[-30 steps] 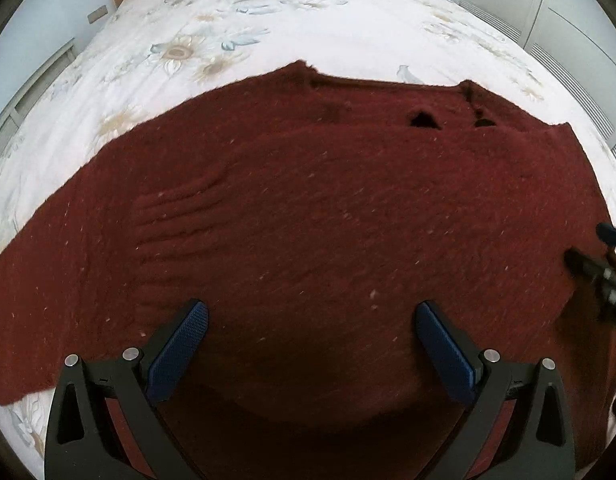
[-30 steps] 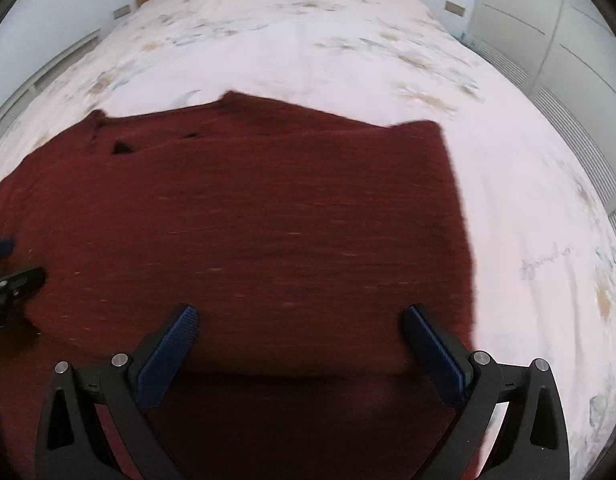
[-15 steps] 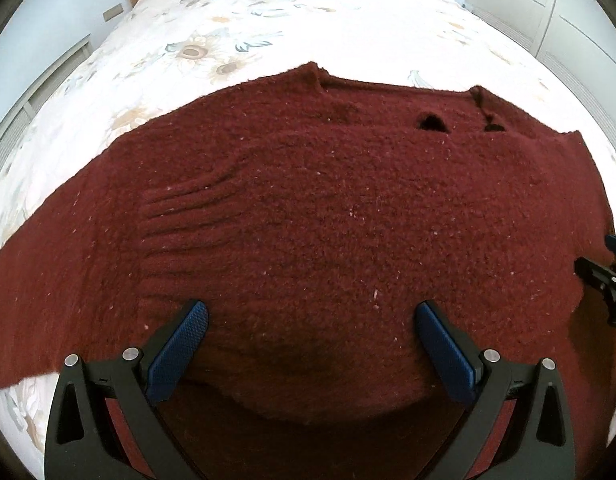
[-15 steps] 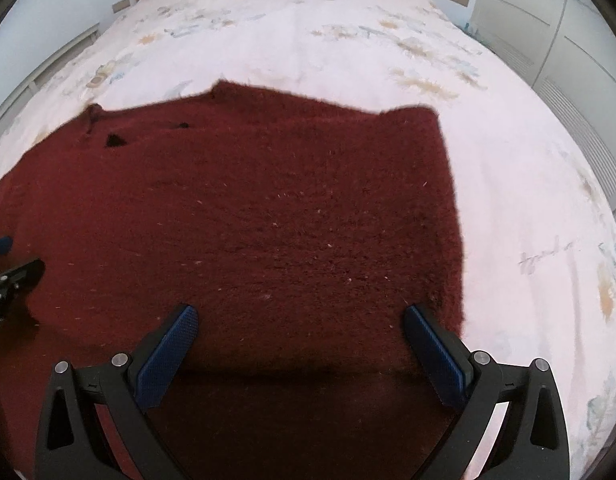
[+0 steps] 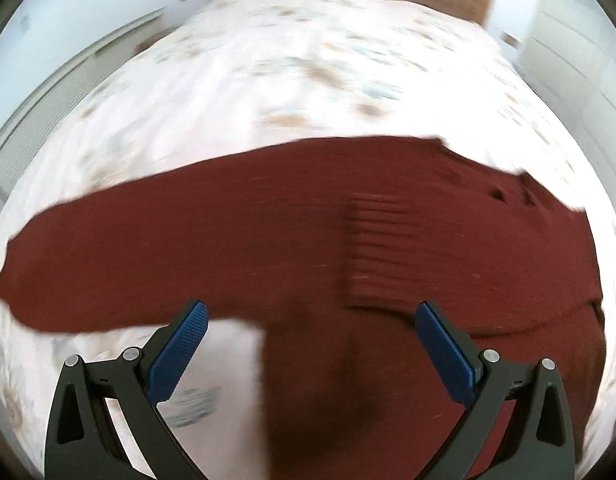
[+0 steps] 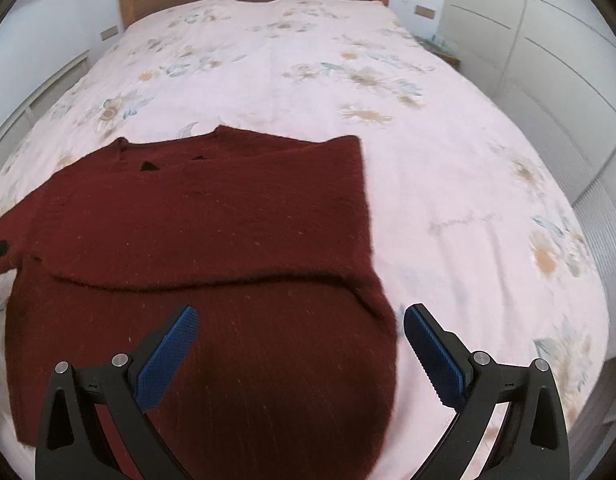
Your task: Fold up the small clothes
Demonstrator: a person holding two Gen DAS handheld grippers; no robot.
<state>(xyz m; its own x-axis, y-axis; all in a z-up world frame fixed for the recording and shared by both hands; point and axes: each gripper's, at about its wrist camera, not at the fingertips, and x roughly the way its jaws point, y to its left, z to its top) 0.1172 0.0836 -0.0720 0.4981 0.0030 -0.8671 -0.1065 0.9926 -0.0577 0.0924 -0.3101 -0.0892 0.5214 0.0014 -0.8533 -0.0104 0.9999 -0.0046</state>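
**Maroon knit spread crosswise below both open grippers**

Blue-padded and spread wide, the left gripper [image 5: 311, 342] holds nothing; between its fingers lie a bare strip of bedspread and the near edge of the sweater [image 5: 291, 240]. The right gripper [image 6: 299, 344] is just as wide apart and likewise empty, its left pad over the knit and its right pad over bare sheet, so the garment's right edge runs up between the two.

Outward from the left jaws, an unfolded sleeve [image 5: 107, 248] stretches away to the left, its long axis crosswise to the fingers. A ribbed cuff [image 5: 372, 256] lies folded onto the body, ahead and to the right. In the right wrist view the right side looks already turned in, with a straight folded edge and a horizontal ridge across the body.

Judging by this, the left sleeve is the part still out, and the left gripper is the nearer one. The left view is motion-blurred, so fine detail is uncertain. Underneath everything lies the floral bed [image 6: 428, 160].
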